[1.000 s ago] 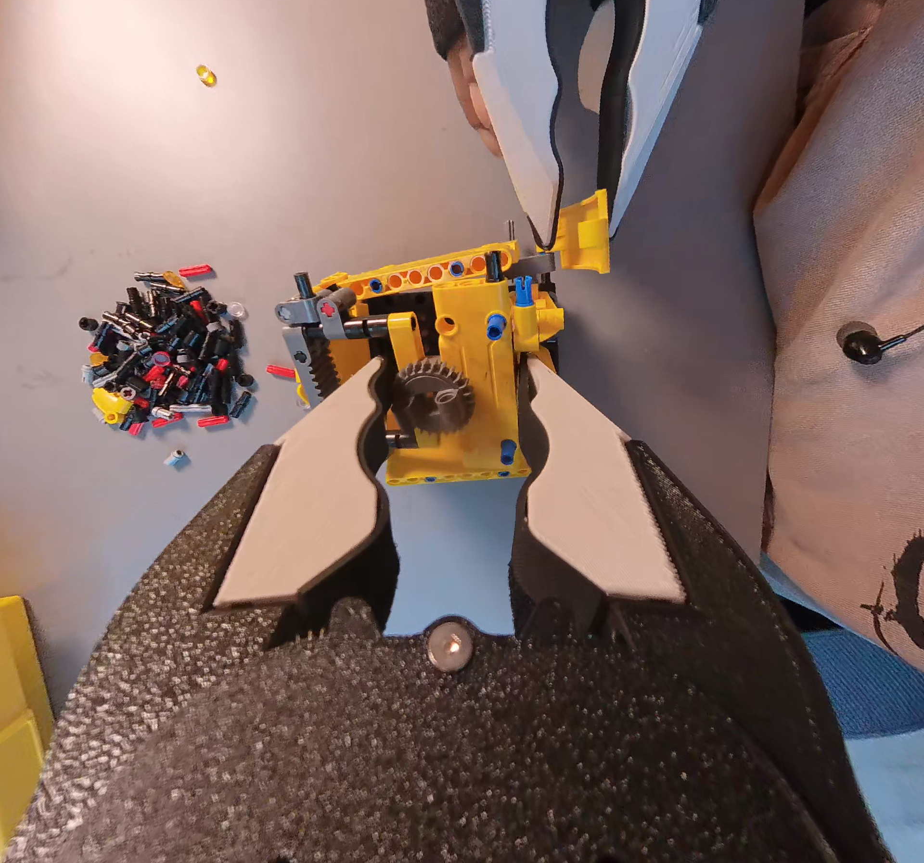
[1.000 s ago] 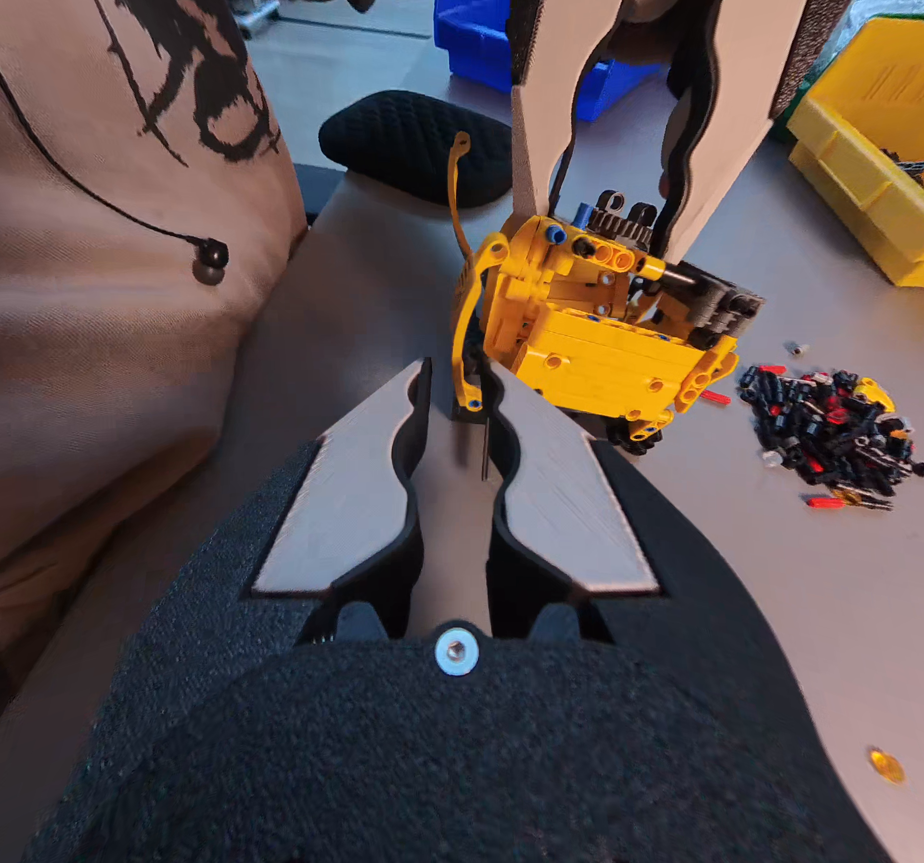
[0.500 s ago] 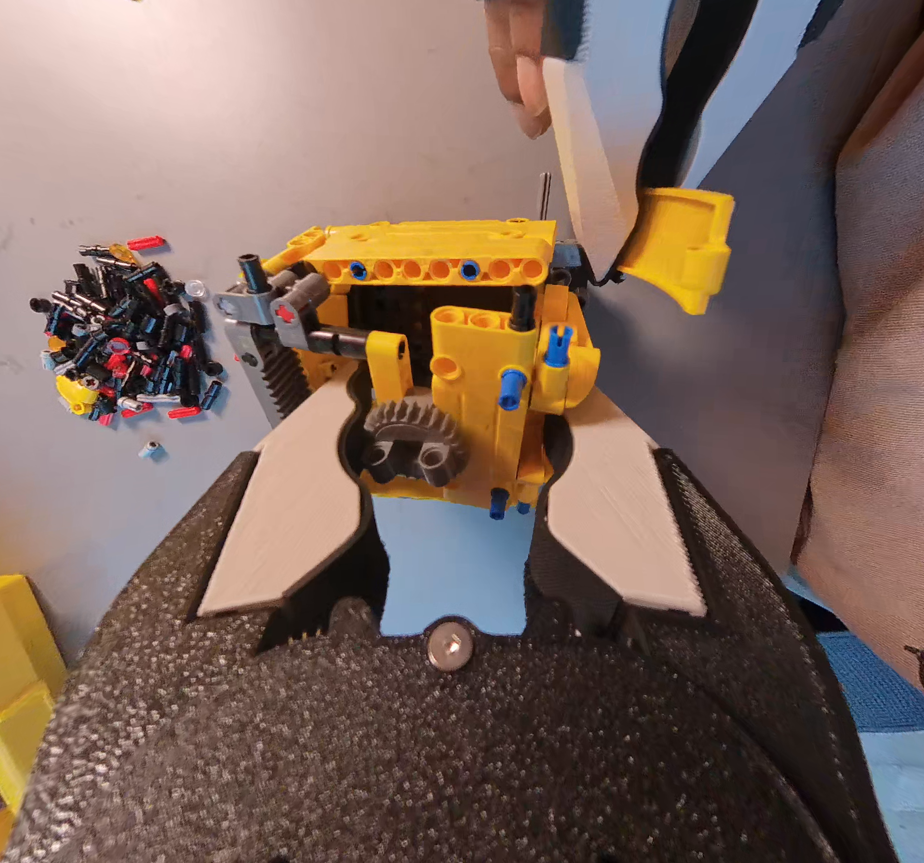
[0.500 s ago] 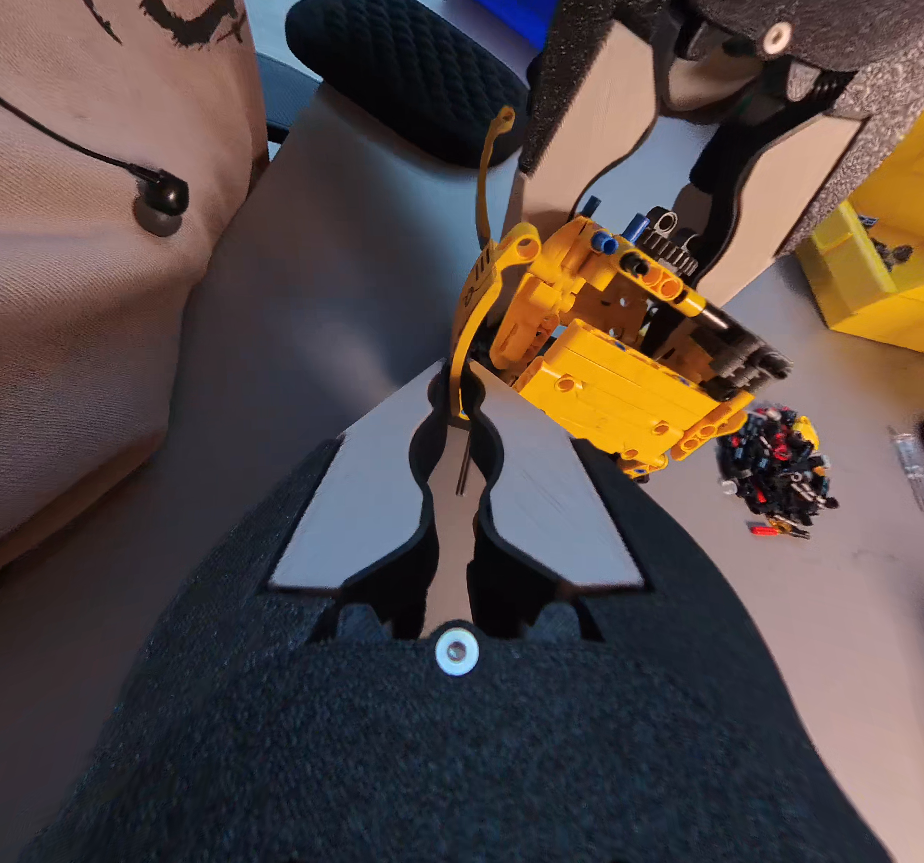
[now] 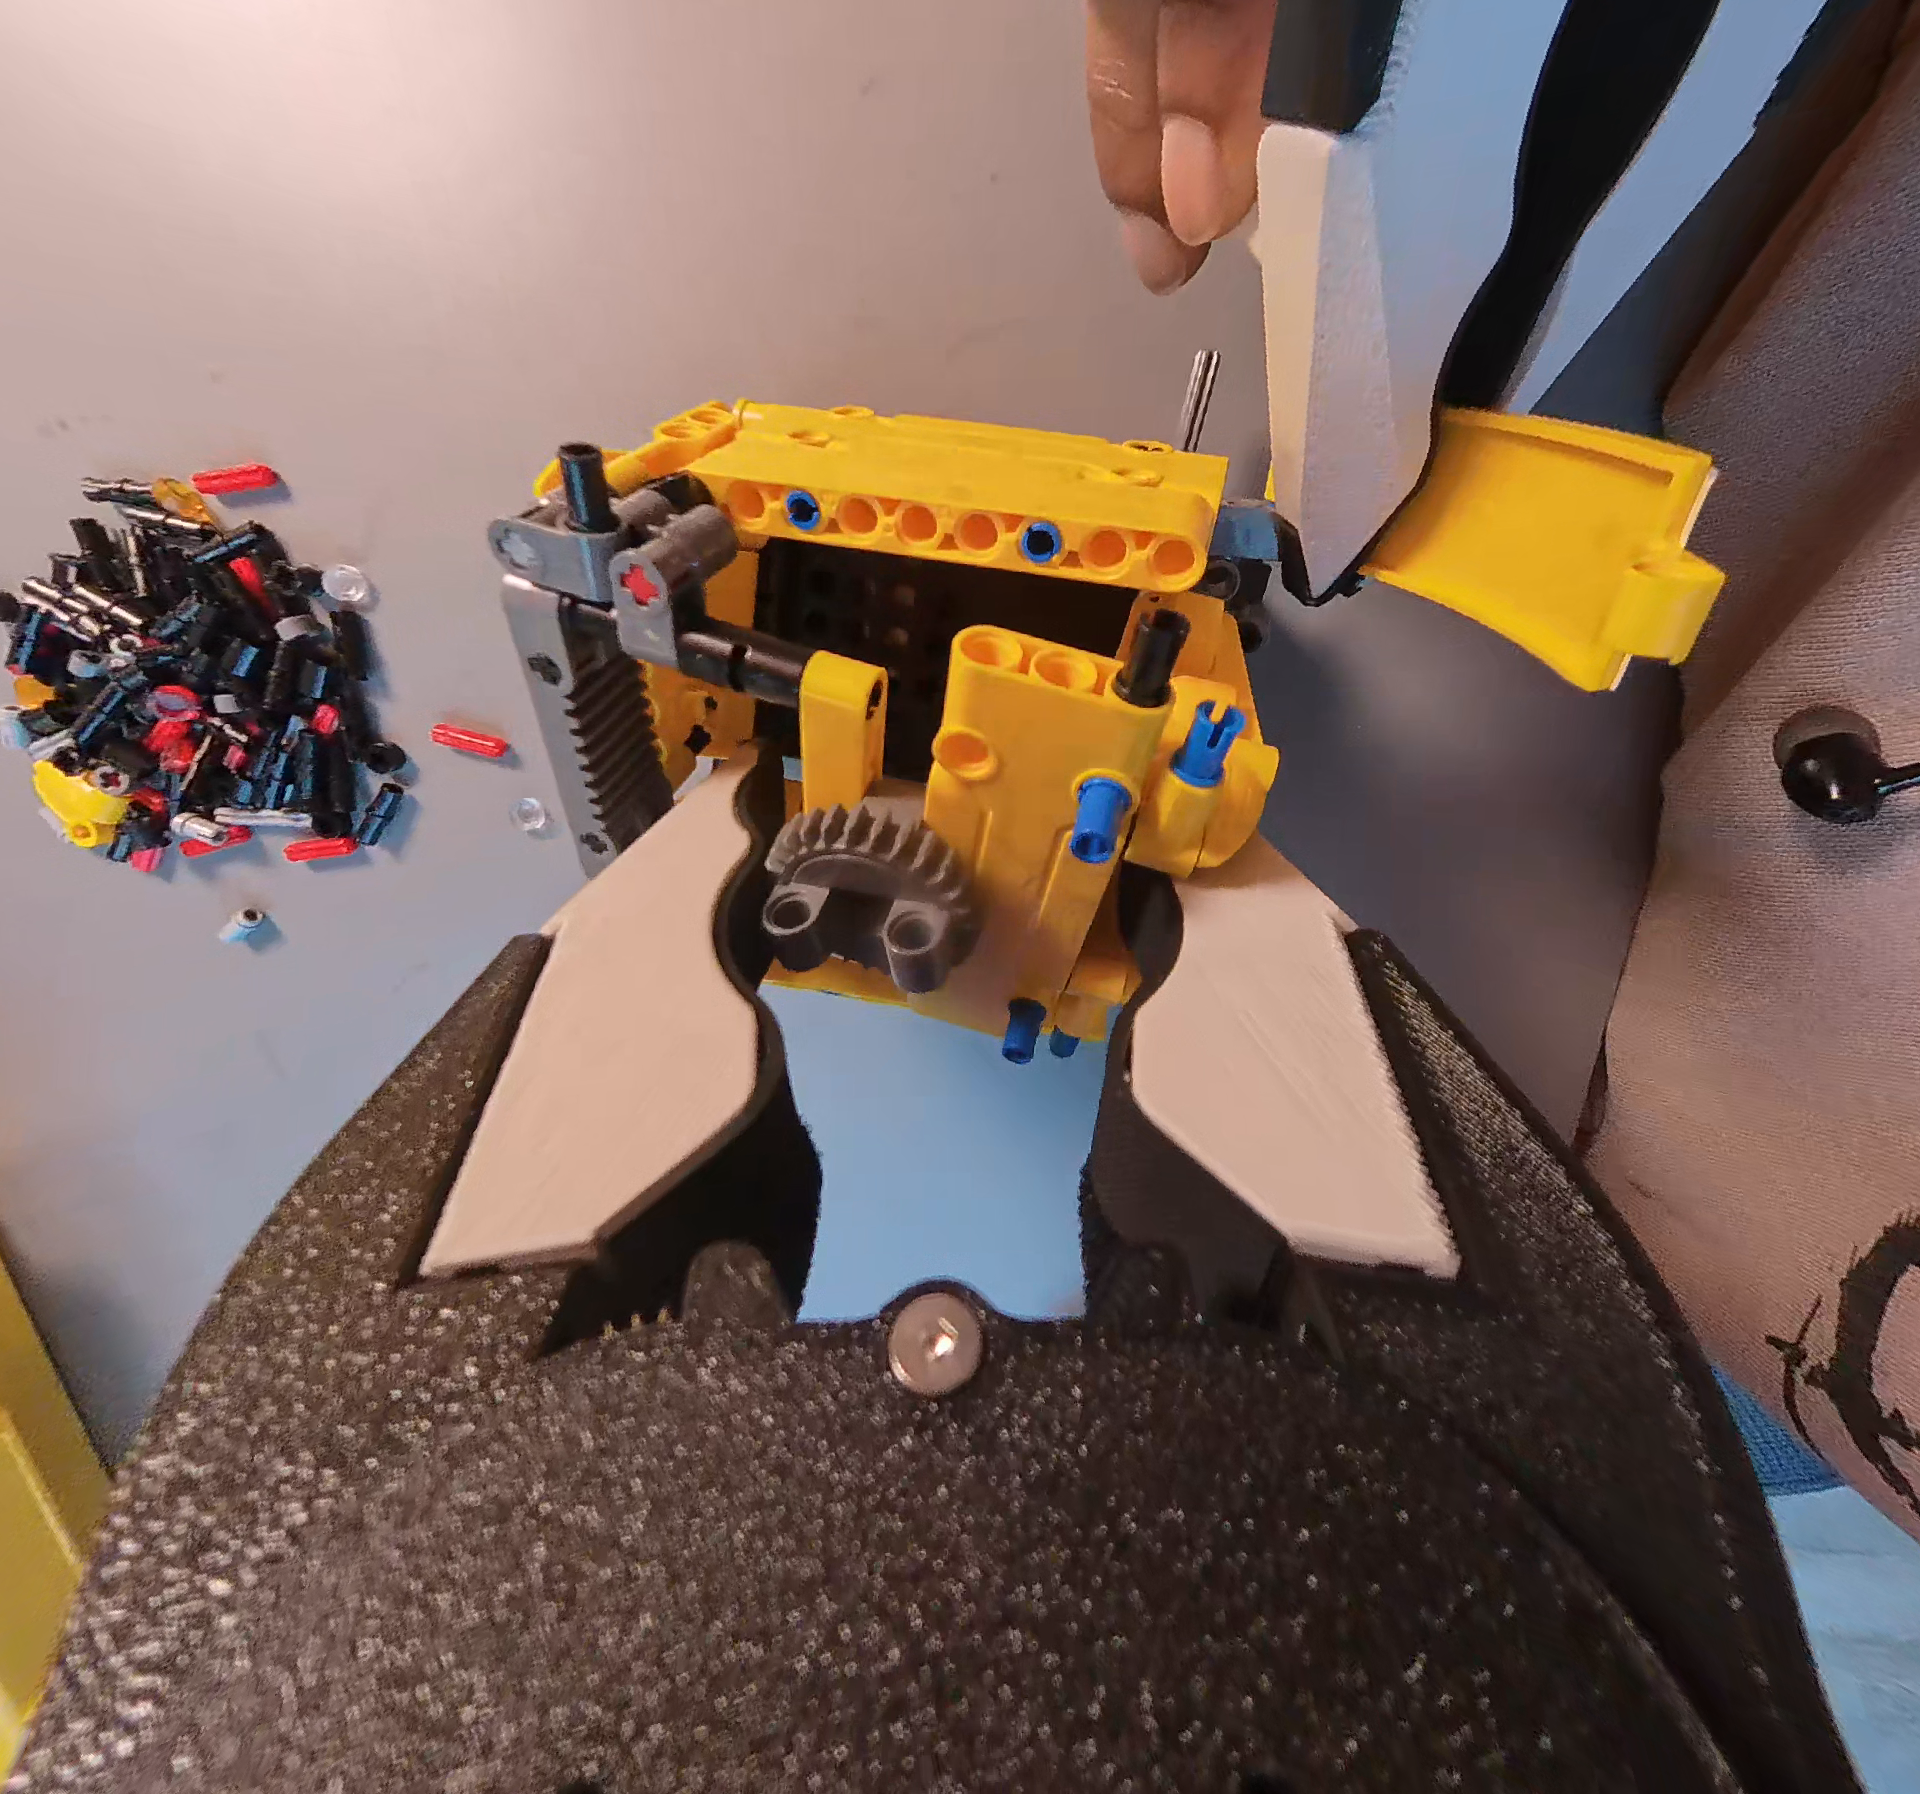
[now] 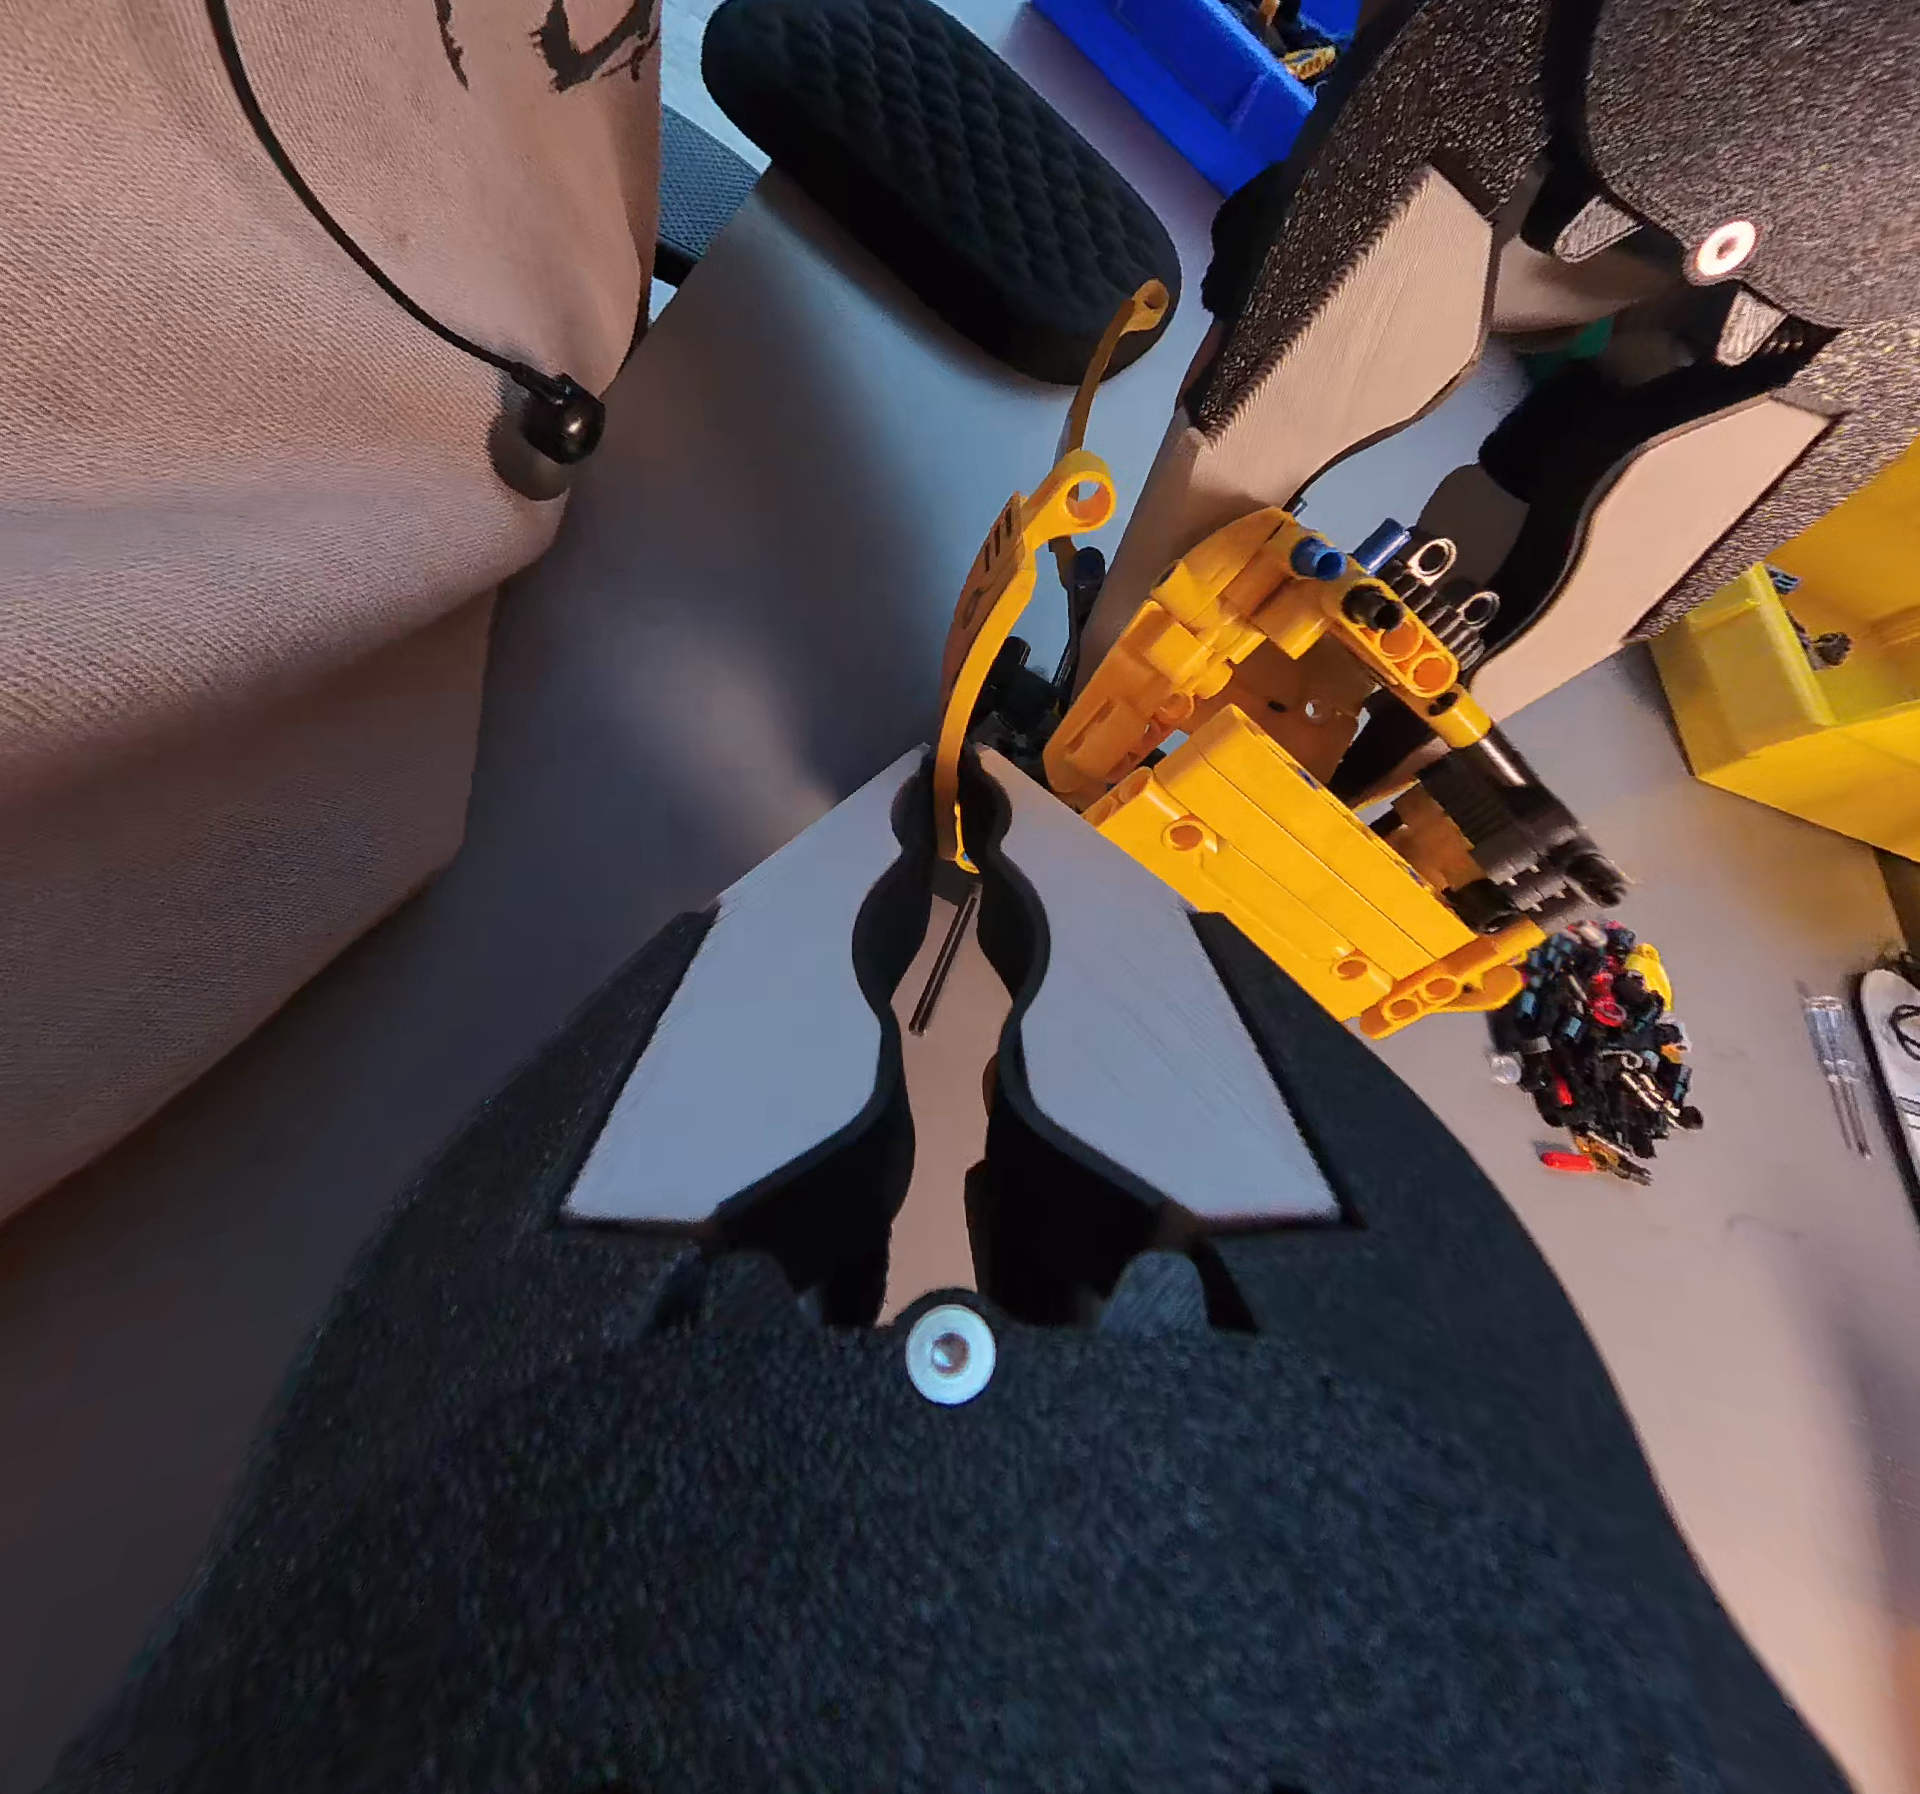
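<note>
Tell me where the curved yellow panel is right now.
The curved yellow panel sits at the upper right of the left wrist view, pinched in the right gripper just off the right end of the yellow brick model held by the left gripper.

A grey table (image 6: 1714, 1381) fills the scene. At 12 o'clock stands a black padded armrest (image 6: 935, 175), at 1 o'clock a blue bin (image 6: 1153, 30), at 3 o'clock a yellow bin (image 6: 1797, 705).

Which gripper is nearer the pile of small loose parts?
Left. The left gripper clamps the yellow model beside the pile; the right gripper pinches a yellow panel on the model's far side.
</note>
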`<state>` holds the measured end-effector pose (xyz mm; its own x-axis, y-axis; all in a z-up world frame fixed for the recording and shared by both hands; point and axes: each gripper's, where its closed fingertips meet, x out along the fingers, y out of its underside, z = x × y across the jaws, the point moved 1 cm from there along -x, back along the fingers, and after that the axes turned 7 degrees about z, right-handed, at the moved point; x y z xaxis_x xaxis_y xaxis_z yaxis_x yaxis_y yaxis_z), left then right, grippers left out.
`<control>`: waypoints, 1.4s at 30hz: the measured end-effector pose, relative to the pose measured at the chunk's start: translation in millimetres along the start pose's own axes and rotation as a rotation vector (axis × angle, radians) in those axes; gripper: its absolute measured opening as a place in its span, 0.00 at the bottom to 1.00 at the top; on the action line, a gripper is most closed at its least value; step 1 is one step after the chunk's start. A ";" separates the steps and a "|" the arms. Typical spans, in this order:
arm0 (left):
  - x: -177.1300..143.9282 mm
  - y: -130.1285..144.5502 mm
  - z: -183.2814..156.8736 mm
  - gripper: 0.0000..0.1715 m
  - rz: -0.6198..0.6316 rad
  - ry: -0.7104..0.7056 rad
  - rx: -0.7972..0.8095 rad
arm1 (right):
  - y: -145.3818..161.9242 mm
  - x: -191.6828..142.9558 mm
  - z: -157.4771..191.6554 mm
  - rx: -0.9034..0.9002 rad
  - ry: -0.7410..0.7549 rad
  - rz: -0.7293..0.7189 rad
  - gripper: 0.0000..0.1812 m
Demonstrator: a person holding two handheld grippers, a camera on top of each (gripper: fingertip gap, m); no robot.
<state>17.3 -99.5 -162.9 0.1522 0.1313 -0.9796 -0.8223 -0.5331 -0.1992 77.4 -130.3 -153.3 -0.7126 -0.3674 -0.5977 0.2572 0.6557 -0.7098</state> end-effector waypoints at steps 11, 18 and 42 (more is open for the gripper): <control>1.0 0.1 -5.8 0.35 0.012 0.015 0.027 | 5.8 -7.5 2.2 0.028 0.031 0.032 0.01; -1.3 -5.4 -8.2 0.35 -0.002 0.010 0.026 | 0.5 -33.9 -0.2 0.127 0.030 -0.098 0.11; -73.1 7.5 -32.6 0.25 -0.503 -0.156 -0.130 | 13.2 -22.9 -8.1 0.222 0.006 -0.058 0.01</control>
<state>17.9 -140.3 -93.7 0.4184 0.5144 -0.7485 -0.5929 -0.4696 -0.6541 91.8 -107.8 -146.0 -0.7344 -0.3957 -0.5514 0.3523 0.4723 -0.8080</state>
